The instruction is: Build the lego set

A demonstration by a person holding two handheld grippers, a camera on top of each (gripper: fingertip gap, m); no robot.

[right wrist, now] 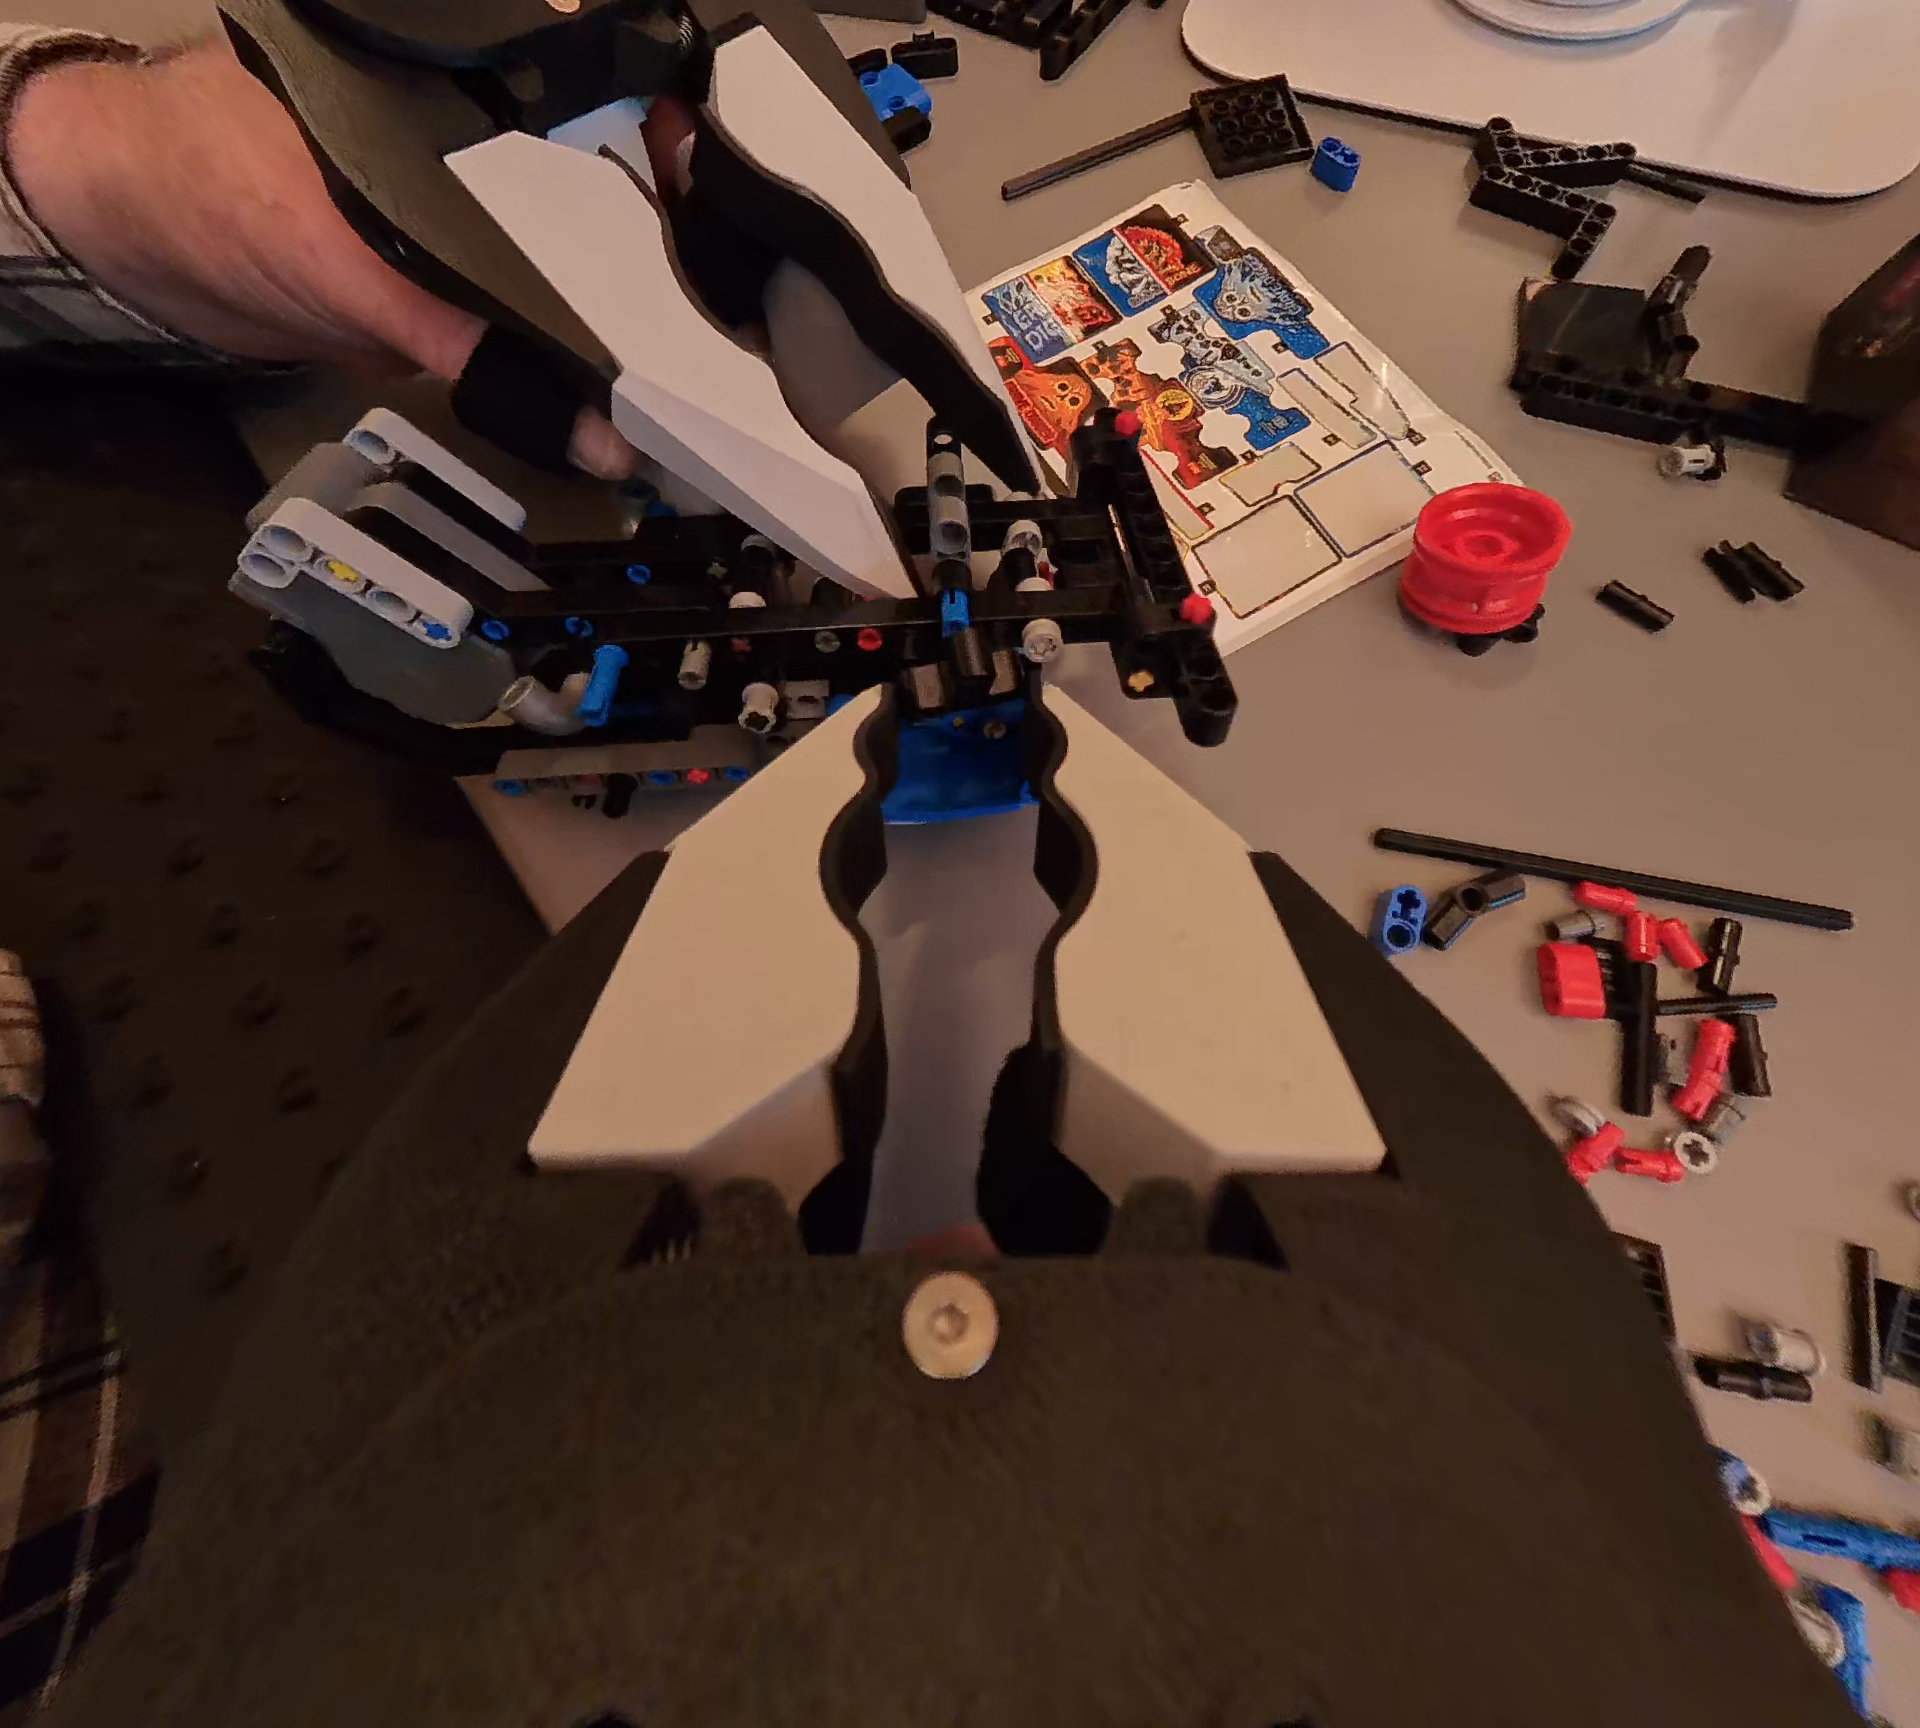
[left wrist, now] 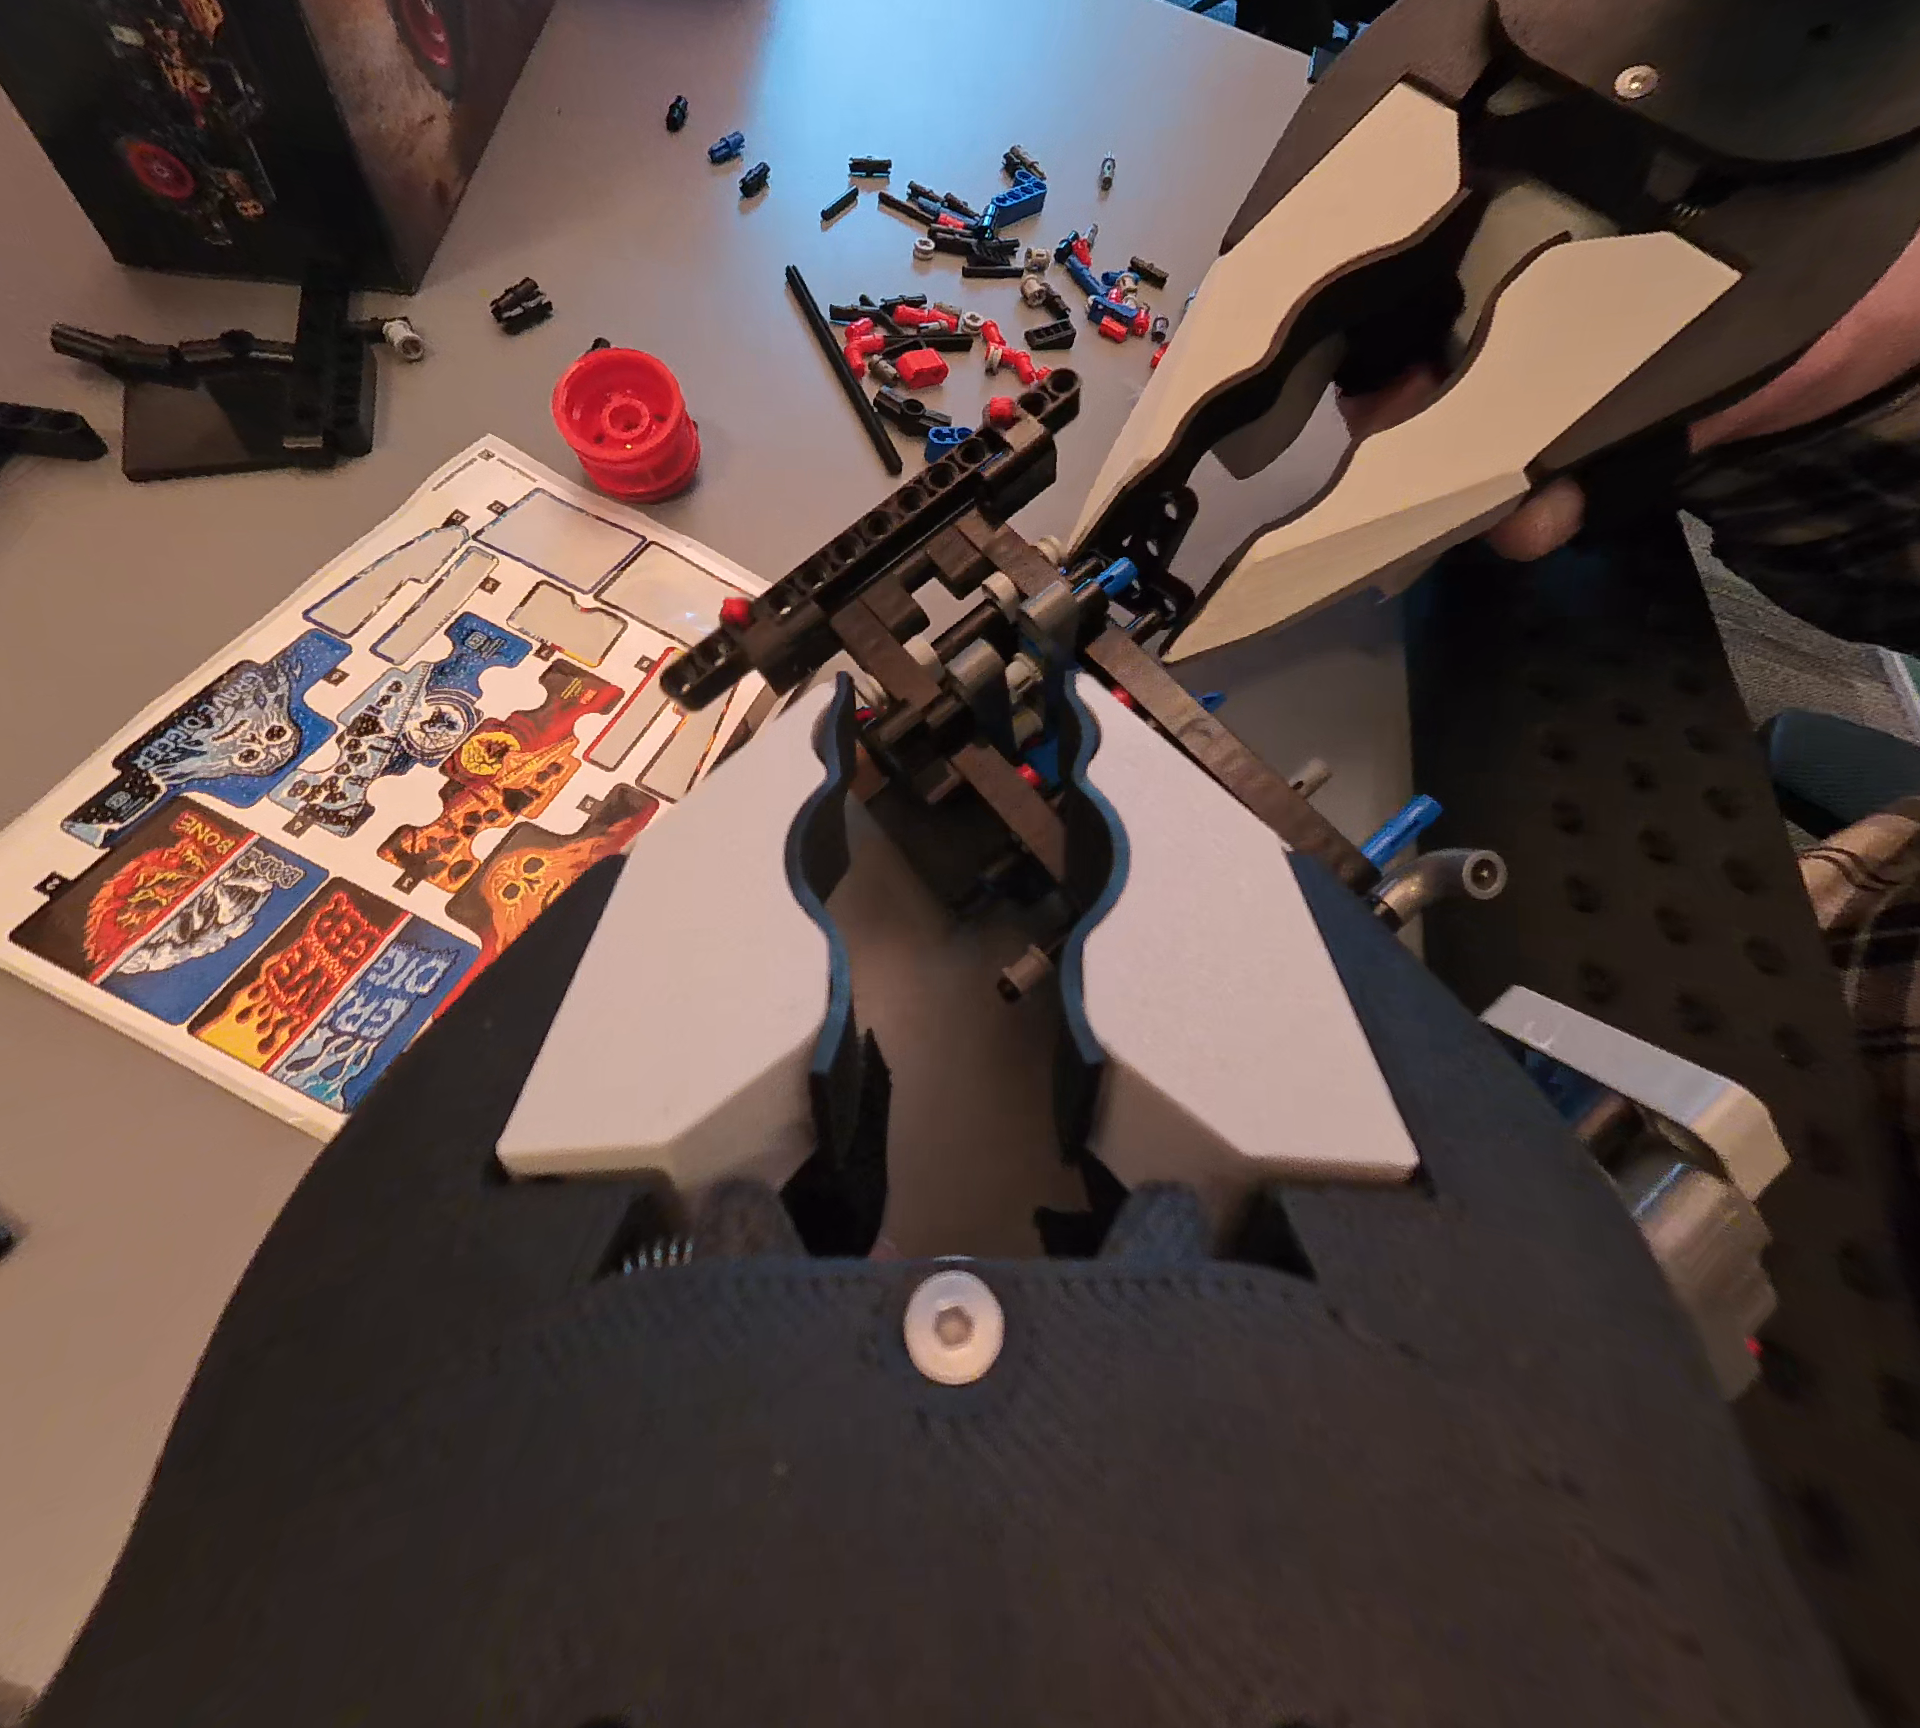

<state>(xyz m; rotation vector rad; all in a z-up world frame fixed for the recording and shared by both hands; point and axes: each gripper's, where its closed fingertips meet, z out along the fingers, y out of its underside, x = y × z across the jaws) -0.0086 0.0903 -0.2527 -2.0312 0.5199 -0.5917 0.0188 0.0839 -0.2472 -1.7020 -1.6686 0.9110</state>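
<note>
Left tool (left wrist: 961, 722): closed on the black lego chassis (left wrist: 935, 598), held above the grey counter (left wrist: 644, 244). Right tool (right wrist: 961, 702): clamped on the same chassis (right wrist: 831, 618) from the opposite side, grey engine block (right wrist: 353, 577) at its 9 o'clock. Sticker sheet (left wrist: 343, 805) flat on the counter at the left tool's 9 o'clock; red wheel hub (left wrist: 623, 426) at 11; loose red, black and blue pins (left wrist: 987, 296) at 12; set box (left wrist: 281, 16) standing far at 10.

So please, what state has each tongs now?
Left tongs: closed on the black chassis.
Right tongs: closed on the same chassis.
</note>
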